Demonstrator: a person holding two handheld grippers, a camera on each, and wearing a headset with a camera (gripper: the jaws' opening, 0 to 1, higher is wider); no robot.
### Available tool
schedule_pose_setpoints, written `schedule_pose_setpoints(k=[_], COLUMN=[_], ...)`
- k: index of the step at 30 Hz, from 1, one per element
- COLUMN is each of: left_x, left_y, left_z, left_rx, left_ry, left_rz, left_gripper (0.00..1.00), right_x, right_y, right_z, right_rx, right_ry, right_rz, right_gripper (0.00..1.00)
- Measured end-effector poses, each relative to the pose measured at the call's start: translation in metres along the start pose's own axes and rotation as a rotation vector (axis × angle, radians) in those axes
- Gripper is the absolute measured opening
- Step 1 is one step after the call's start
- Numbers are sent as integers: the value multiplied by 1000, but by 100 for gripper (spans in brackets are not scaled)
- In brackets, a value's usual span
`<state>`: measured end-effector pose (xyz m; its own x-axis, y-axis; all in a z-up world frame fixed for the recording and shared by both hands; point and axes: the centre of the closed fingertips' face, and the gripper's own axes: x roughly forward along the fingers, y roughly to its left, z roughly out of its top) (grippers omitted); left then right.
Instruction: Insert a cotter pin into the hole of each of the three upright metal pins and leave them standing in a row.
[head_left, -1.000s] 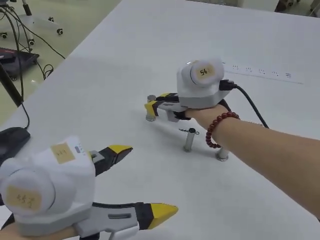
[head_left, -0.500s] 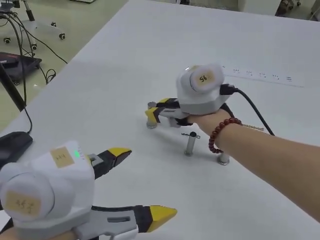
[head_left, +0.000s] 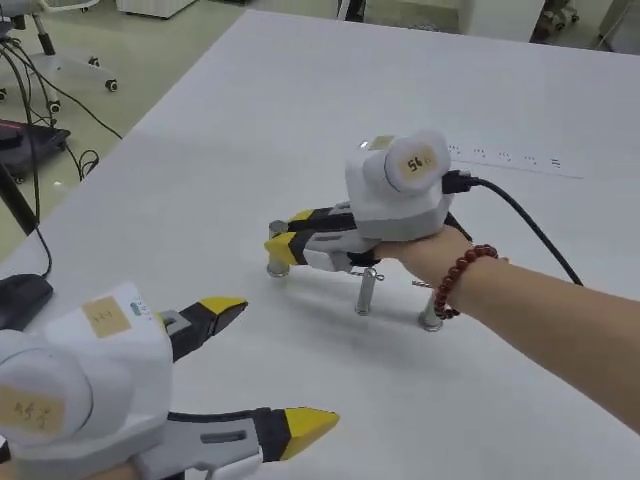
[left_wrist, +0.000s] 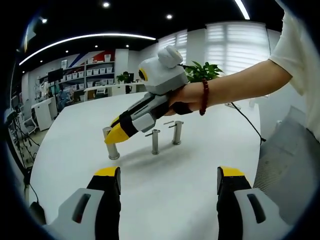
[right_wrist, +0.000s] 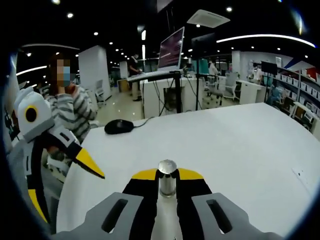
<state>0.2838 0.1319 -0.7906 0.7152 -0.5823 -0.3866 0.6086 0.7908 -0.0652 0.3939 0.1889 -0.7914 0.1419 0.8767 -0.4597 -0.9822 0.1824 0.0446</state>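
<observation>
Two jaws of right gripper (right_wrist: 167, 176) clamp one metal pin (right_wrist: 167, 167); left gripper (left_wrist: 169, 173) gapes empty.

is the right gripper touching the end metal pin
Touching. Right gripper view: the right gripper clamps the end metal pin, jaws flush on both sides, no gap.

Premises present as an open-plan office-cum-lab: a large white worktop (head_left: 300, 100), rows of desks (right_wrist: 150, 76) carrying monitors (right_wrist: 171, 47), stocked shelving (left_wrist: 97, 75) along the far wall, recessed ceiling spotlights (left_wrist: 106, 4), blinds (left_wrist: 227, 45) over the windows, a potted plant (left_wrist: 200, 72) and cables (head_left: 84, 160) trailing over the floor (head_left: 130, 40).
</observation>
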Motion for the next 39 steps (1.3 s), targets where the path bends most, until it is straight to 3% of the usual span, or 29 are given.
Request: schedule_pose_setpoints(k=[9,14,27,39], left_x=[-4,-6,3,13], left_y=[1,-1,-15,-33], left_z=[5,11,21,23], left_rx=[-1,-7,31,55], left_ry=[-9,-22,-29,-16], left_rz=[15,19,-7,-45], left_gripper=[79,78,77,77], right_x=[-23,-44,-88,-118], right_y=[21,32,44,49], right_z=[-6,-18,-45,-73], right_rx=[-55,-67,-82,-87], right_ry=[1,10,29,59], right_rz=[60,95,112,114], right_gripper=[13,13,13,13])
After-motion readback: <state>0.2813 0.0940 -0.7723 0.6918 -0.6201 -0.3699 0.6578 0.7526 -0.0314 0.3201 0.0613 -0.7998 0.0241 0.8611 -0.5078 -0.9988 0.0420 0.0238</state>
